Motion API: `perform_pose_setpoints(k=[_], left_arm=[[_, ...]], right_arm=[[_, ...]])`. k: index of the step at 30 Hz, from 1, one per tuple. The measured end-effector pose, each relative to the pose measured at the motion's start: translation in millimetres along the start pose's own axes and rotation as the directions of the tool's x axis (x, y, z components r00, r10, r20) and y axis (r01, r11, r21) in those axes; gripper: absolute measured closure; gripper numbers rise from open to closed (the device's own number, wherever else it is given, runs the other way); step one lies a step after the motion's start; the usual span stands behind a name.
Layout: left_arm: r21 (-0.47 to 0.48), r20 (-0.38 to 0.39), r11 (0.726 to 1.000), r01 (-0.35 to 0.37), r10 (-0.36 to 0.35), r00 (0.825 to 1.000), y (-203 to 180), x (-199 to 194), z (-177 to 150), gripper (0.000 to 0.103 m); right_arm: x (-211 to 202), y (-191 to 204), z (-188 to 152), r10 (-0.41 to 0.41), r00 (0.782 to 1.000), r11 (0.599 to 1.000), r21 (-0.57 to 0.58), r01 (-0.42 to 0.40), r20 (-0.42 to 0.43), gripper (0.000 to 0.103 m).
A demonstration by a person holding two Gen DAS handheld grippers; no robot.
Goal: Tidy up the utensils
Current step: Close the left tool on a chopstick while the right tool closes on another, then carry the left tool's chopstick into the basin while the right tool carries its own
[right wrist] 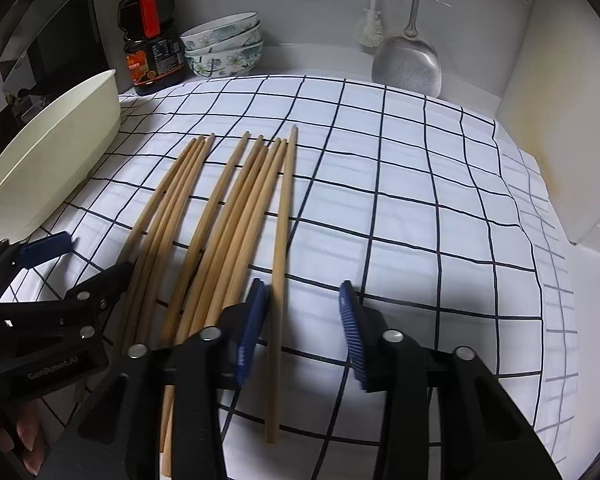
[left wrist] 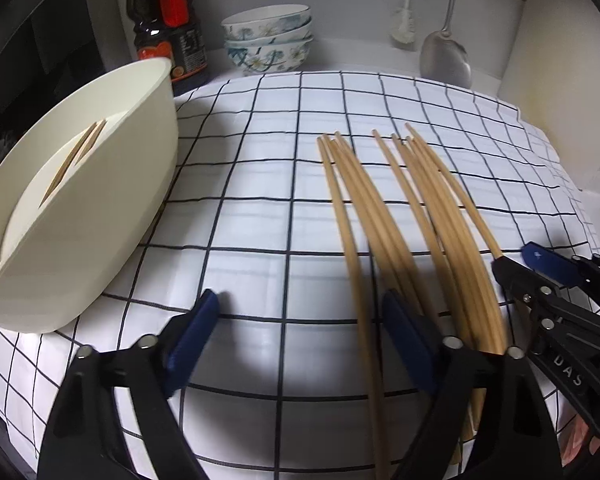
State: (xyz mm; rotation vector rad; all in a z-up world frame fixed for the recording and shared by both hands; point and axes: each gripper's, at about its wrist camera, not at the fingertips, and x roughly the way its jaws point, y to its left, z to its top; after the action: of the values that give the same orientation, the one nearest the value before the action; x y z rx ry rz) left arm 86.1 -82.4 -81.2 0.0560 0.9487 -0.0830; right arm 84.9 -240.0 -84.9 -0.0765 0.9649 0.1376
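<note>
Two grippers low over the checked cloth (left wrist: pixel 260 184), both angled down at it.

Left gripper (left wrist: pixel 300 320): jaws wide apart, nothing between the pads, only bare cloth. Its right finger (left wrist: pixel 408 340) sits against the left edge of the chopstick bundle (left wrist: pixel 400 220); one chopstick runs just inside that finger, the others pass to its right and under the linkage. No pad pressing on any stick that I can see.

Right gripper (right wrist: pixel 304 320): jaws part-open, narrower than the left. A single chopstick (right wrist: pixel 280 260) lies between the pads, just beside the left finger (right wrist: pixel 252 320); whether it touches that pad I can't tell. Right pad is clear of it. Stick lies flat on the cloth, not lifted.

Rest of the chopsticks lie in a loose fan left of the right gripper, tips pointing away from both cameras, butt ends under the two grippers.

Cream tub (left wrist: pixel 80 200) sits up-left of the left gripper on the cloth edge, two chopsticks (left wrist: pixel 78 156) already inside it.

Further out, at the back wall: dark sauce bottle with red handle (right wrist: pixel 150 48), stack of floral bowls (right wrist: pixel 224 48), a hanging metal spatula (right wrist: pixel 408 60) and white brush (right wrist: pixel 370 28). Fingertips of a hand (right wrist: pixel 20 436) show at the lower left of the right view.
</note>
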Motion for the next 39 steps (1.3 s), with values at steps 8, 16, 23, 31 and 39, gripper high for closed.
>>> perform_pose_setpoints(k=[8, 16, 23, 31, 39], left_arm=[[0.036, 0.033, 0.999, 0.028, -0.03, 0.999, -12, -8, -3, 0.081], [0.048, 0.029, 0.997, 0.055, -0.057, 0.998, -13, -10, -5, 0.096], [0.067, 0.041, 0.993, 0.099, -0.102, 0.994, -8, -26, -4, 0.096], [0.08, 0.094, 0.988, 0.135, -0.143, 0.985, 13, -58, 7, 0.096], [0.07, 0.156, 0.984, 0.162, -0.172, 0.973, 50, -89, 18, 0.096]], right_arm=[[0, -1, 0, -0.018, 1.0, 1.0, 0.001, 0.018, 0.009, 0.097], [-3, -8, -1, -0.01, 1.0, 0.999, 0.049, 0.009, 0.017, 0.097], [-16, -15, 1, 0.009, 0.999, 0.995, 0.102, -0.014, 0.053, 0.097], [-37, -10, 7, 0.008, 0.994, 0.989, 0.148, -0.024, 0.105, 0.097], [-54, 15, 19, 0.04, 0.988, 0.981, 0.183, -0.067, 0.15, 0.097]])
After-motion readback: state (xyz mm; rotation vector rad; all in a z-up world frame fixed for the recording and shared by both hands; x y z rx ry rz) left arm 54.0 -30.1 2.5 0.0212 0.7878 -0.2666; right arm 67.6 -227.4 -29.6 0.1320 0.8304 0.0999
